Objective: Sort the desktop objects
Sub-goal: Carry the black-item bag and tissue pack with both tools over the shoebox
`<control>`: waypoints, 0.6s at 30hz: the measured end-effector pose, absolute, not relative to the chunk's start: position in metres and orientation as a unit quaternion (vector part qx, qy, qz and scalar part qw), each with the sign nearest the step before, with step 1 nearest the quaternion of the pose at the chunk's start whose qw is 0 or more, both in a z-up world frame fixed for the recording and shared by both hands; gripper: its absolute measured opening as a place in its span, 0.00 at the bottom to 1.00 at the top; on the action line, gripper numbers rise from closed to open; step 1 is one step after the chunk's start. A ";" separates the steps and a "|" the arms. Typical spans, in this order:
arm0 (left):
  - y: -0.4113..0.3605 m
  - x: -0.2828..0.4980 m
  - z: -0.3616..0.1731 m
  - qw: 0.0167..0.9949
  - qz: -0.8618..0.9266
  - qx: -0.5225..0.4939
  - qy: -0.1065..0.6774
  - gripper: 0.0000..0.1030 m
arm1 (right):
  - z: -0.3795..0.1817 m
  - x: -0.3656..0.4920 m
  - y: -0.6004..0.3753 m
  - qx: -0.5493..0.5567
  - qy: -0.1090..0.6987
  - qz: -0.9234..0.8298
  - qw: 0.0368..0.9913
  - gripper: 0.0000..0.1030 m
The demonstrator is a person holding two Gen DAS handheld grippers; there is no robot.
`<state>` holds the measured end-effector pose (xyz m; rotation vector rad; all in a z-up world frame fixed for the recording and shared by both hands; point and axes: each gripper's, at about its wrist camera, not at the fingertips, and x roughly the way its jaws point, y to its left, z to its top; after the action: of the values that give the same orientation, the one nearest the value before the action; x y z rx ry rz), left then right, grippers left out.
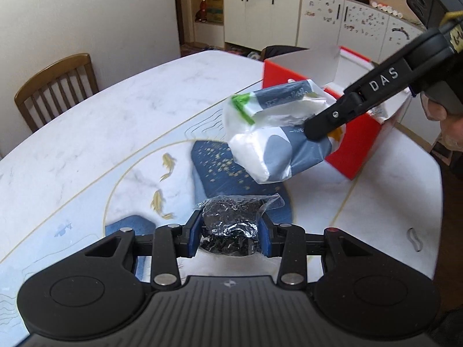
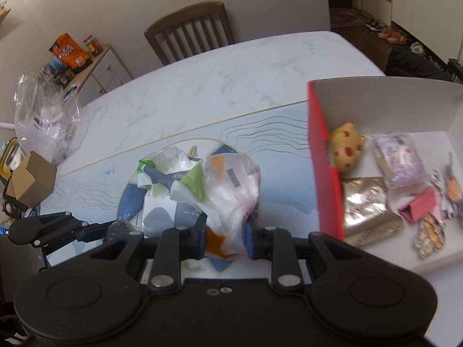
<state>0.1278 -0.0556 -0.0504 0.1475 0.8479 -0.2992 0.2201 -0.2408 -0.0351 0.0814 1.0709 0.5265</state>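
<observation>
My left gripper (image 1: 230, 232) is shut on a clear plastic bag of small black items (image 1: 231, 225), held just above the table mat. My right gripper (image 2: 225, 238) is shut on a white, grey and green plastic bag of packets (image 2: 202, 190), held in the air left of the red box (image 2: 324, 173). In the left wrist view the same packet bag (image 1: 272, 138) hangs from the right gripper (image 1: 315, 131) in front of the red box (image 1: 356, 144). The left gripper (image 2: 95, 230) shows at the lower left of the right wrist view.
The red box, white inside, holds a yellow spotted toy (image 2: 345, 150), a purple packet (image 2: 400, 162), a gold packet (image 2: 366, 205) and several small items. A clear bag (image 2: 43, 115) and a brown carton (image 2: 31, 179) lie at the table's left. A wooden chair (image 2: 191, 29) stands behind the table.
</observation>
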 end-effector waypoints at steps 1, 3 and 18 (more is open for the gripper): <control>-0.058 0.126 -0.047 0.898 -0.149 0.072 0.408 0.37 | -0.032 0.217 -0.245 0.041 0.501 0.247 0.828 0.24; -0.063 0.125 -0.040 0.899 -0.155 0.075 0.403 0.37 | -0.025 0.211 -0.254 0.043 0.495 0.243 0.833 0.24; -0.121 0.131 -0.003 0.907 -0.193 0.092 0.362 0.37 | -0.005 0.187 -0.330 0.073 0.468 0.195 0.859 0.24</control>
<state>0.1308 -0.1214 -0.0034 0.1900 0.7476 -0.3994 0.1870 -0.3302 -0.0047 0.1542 0.9816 0.4085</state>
